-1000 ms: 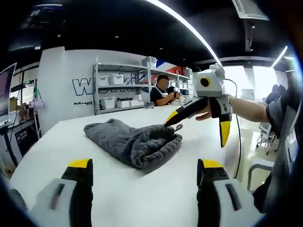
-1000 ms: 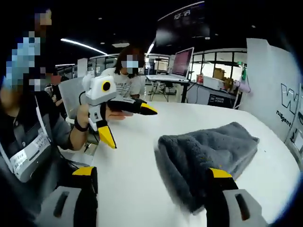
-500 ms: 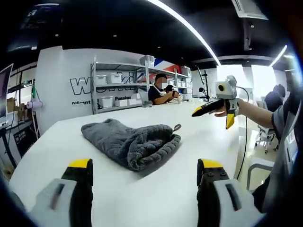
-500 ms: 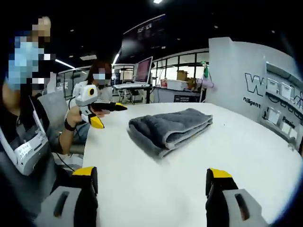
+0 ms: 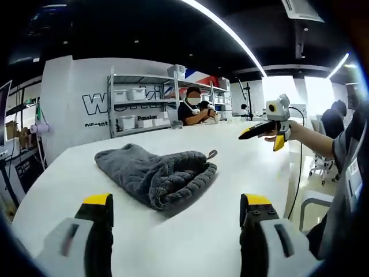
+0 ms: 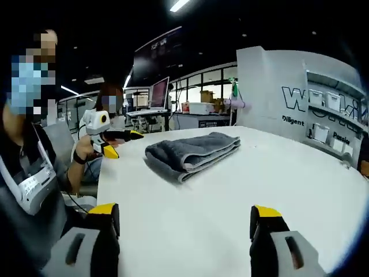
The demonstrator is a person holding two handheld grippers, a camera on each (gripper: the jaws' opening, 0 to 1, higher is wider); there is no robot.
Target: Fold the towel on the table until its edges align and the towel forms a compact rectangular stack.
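A dark grey towel (image 5: 155, 176) lies folded in a thick bundle on the white table (image 5: 230, 173), with a small hanging loop at its far right corner. In the right gripper view the same towel (image 6: 192, 153) sits mid-table as a layered stack. My left gripper (image 5: 176, 216) is open, short of the towel, with nothing between its jaws. It appears again (image 6: 118, 143) at the left table edge, held in a hand. My right gripper (image 6: 184, 228) is open over bare table, well back from the towel. From the left gripper view it hangs (image 5: 262, 134) off to the right, above the table.
The person holding the grippers stands at the table edge, with a badge on a grey top (image 6: 29, 184). Shelves with white bins (image 5: 144, 109) and a seated person (image 5: 193, 109) are beyond the table. Desks with monitors (image 6: 158, 95) and another person (image 6: 109, 107) stand behind.
My right gripper has pulled well away from the towel and let it lie, so the towel looks smaller in its view. My left gripper has barely moved.
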